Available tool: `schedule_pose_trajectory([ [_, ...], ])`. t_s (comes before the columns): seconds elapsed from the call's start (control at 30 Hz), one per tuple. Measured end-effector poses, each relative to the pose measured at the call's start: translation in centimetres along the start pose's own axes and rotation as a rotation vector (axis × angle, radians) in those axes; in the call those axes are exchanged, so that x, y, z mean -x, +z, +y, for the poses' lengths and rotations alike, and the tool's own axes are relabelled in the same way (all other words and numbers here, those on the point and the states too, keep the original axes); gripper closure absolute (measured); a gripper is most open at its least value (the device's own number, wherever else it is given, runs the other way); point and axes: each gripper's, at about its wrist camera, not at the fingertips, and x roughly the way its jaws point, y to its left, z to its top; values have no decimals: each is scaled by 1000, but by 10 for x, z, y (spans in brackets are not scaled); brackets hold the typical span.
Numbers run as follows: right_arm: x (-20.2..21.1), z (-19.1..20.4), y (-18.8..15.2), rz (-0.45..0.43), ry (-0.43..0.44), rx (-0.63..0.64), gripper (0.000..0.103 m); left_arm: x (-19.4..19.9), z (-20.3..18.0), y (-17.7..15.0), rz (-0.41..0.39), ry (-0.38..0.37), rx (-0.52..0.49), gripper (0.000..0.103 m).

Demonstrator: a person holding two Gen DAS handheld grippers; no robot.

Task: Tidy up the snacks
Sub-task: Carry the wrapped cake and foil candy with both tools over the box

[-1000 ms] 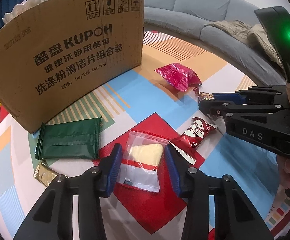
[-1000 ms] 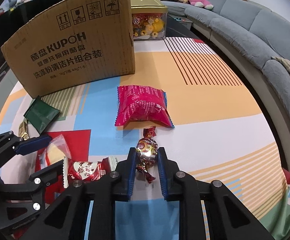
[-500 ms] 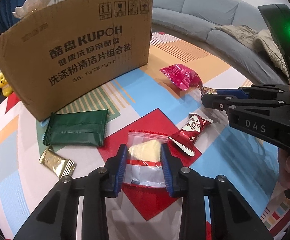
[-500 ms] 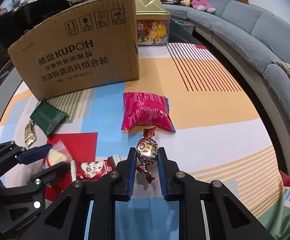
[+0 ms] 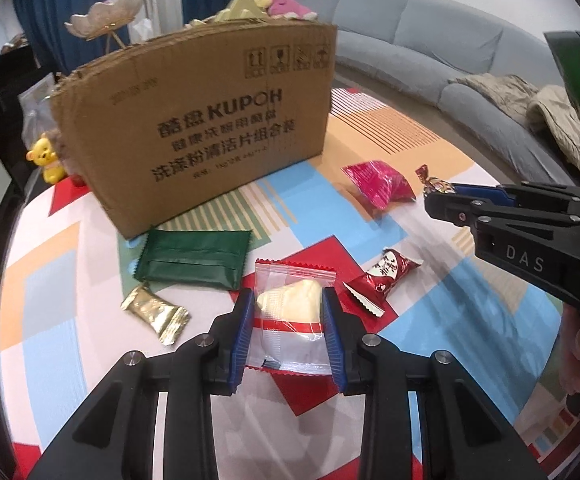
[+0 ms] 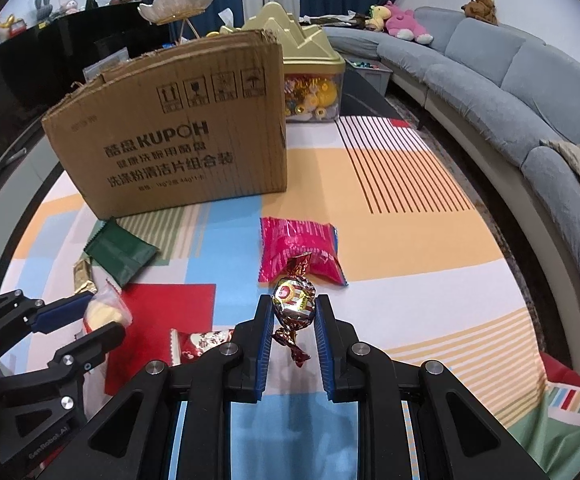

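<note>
Both grippers carried a snack clear of the patterned table [image 6: 430, 208]: the left gripper [image 5: 287, 322], whose jaws had just been closing, pinched a clear packet [image 5: 290, 312] holding a pale yellow sweet, and the right gripper [image 6: 293, 322] pinched a shiny foil-wrapped candy [image 6: 294, 302] by its round middle. Doing this well probably meant holding both grips firm until each snack hung over the open cardboard box [image 6: 177, 152] ahead.

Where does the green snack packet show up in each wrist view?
Left wrist: green packet lies left of centre, just in front of the cardboard box.
Right wrist: green packet sits at the left, below the box's lower left corner.
Shared landmark: the cardboard box.
</note>
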Motion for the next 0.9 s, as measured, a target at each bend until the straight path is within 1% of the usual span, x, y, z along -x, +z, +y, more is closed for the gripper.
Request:
schedule_pose_trajectory([
  [0.27,20,3,6,-39,12,12,81,23,6,5,-29,71,54,70],
  [0.53,42,9,16,-77,25,25,81,48,10,11,-63,121,94,70],
  [0.7,54,14,22,-101,34,38,81,65,15,20,-92,148,124,70],
  [0.9,68,18,31,-131,43,47,81,79,18,30,-123,177,137,69],
])
